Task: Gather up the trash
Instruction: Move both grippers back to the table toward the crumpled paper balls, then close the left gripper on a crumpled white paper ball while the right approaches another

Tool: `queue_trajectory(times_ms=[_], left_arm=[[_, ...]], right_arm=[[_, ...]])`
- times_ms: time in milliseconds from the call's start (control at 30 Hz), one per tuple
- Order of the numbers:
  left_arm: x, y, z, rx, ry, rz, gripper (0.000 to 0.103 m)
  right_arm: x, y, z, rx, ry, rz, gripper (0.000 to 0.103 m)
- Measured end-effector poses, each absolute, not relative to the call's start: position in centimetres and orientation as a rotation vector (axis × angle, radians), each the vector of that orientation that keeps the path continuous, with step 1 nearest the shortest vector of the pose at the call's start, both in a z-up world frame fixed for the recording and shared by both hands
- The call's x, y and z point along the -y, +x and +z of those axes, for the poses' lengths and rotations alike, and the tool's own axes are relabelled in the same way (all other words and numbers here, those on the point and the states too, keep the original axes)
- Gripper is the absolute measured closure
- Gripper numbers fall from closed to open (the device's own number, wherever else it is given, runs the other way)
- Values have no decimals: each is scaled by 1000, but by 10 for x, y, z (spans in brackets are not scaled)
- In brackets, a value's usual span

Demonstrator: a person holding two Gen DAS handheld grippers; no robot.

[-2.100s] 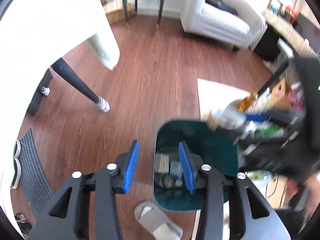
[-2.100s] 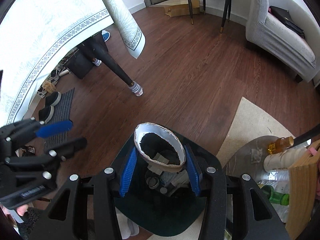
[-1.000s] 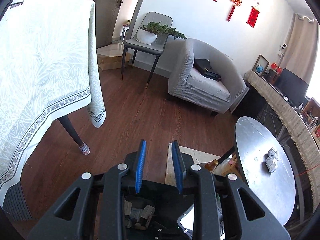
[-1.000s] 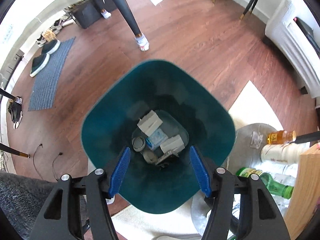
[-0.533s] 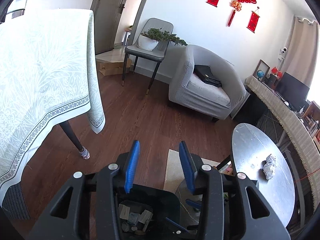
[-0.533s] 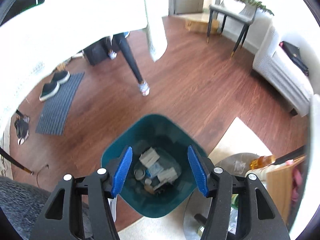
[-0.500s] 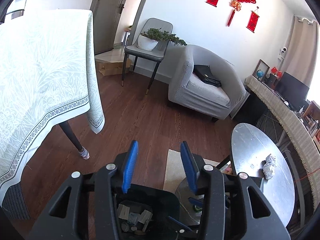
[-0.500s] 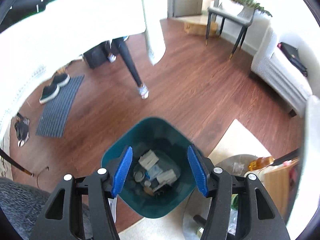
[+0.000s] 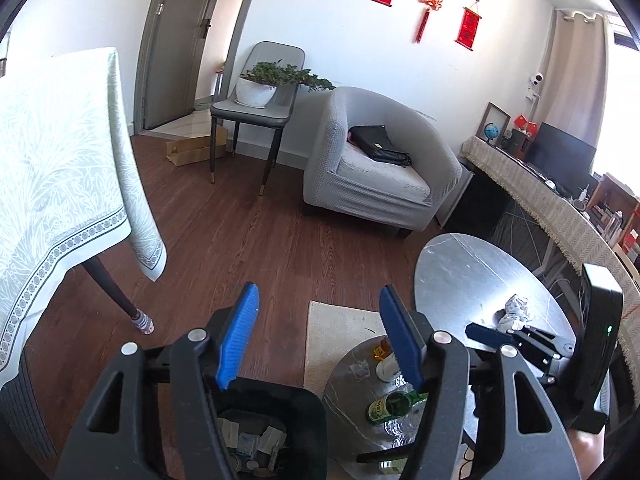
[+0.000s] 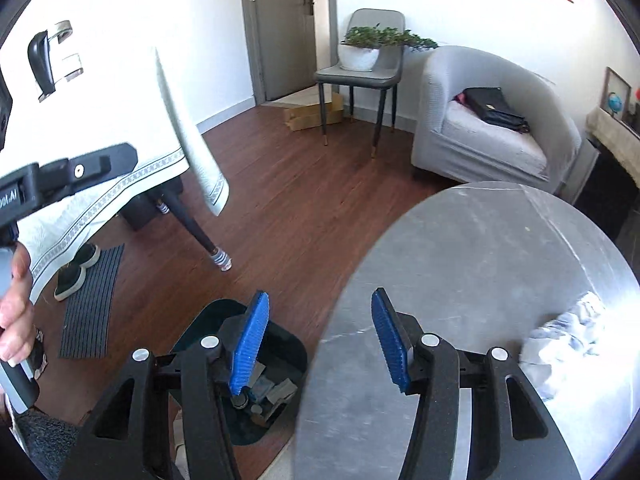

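Right wrist view: right gripper (image 10: pixel 316 340) closing, empty, near crumpled tissue (image 10: pixel 568 344); left gripper (image 9: pixel 318 336) opening, empty.

bare round tabletop (image 10: pixel 480 264) around crumpled paper (image 10: pixel 568 336), open floor (image 9: pixel 248 240) beyond, bin (image 9: pixel 296 404) below

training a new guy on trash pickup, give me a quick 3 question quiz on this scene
1. True or false: the crumpled paper lies on the round grey table.
2. What sits on the grey dining chair? A) a black bag B) a potted plant C) a globe
3. Fill in: the green bottle lies on the ____ shelf of the table.

Key: 1 true; 2 B; 3 lower. The bin holds earlier trash; both the left gripper and right gripper hold nothing.
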State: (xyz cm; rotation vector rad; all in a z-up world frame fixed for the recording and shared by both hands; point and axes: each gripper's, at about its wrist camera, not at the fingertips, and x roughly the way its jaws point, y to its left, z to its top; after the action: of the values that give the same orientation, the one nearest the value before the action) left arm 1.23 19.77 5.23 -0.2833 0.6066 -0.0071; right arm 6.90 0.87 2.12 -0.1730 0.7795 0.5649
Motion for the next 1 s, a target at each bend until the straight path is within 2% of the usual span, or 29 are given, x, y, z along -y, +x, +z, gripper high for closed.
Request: queue_trajectory(times_ms=[400,567,667,867,933,1000], left_arm=[[-101,35,43,-646,-161,-163,25],[-64,47,34,-671,-104,-216,25],[-42,53,27,-687,-63,-239,23],[-1,64,16,-711,2,-293,22],[10,68,13,-718,15,-313,22],[21,71,10,-726,25,-331,22]], right_arm=[[96,79,37,-744,-53,382,48],[129,83,34,-750,-25,345,40],[152,85,32,-745,4,321,31],[191,89,23,-770,96,287,27],[202,90,23,-769,127,278,20],[210,93,22,-774,156,274,19]])
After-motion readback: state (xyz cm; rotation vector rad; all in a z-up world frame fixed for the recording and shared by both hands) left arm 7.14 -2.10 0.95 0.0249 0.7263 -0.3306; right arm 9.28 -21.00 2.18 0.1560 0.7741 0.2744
